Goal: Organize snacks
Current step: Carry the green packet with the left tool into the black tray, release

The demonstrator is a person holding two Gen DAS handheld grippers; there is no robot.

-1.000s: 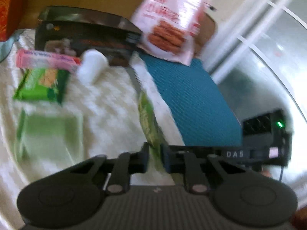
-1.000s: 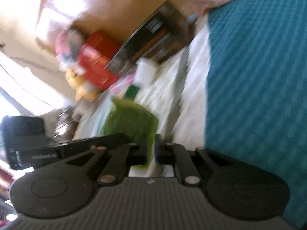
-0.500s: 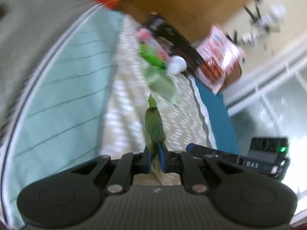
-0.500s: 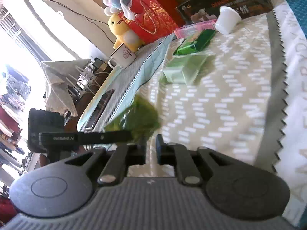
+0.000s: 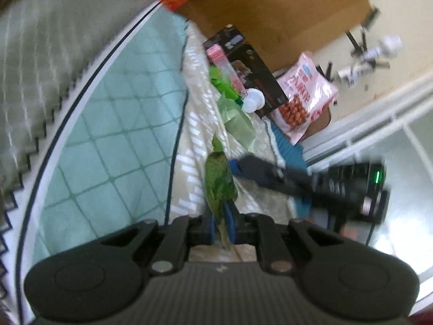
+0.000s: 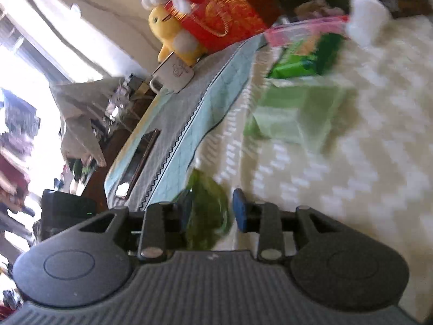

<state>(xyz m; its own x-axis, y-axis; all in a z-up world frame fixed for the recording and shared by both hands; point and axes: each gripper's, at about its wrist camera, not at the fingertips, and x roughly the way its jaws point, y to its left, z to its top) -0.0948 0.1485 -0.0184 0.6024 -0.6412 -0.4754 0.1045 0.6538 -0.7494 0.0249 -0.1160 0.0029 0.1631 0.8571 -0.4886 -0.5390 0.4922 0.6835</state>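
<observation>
The left claw [image 5: 220, 224] pinches the dark green snack packet [image 5: 219, 181] edge-on, its long axis pointing ahead toward the row of snacks [image 5: 232, 100], while the right claw [image 6: 212, 212], spread open, straddles it.

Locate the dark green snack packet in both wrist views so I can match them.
Left wrist: dark green snack packet, lower centre, pinched in the left tool.
Right wrist: same packet, lower centre, between the open right tool pads.
Shared landmark: white cup.

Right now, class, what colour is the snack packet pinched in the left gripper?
Green, clearest in the left wrist view.
</observation>
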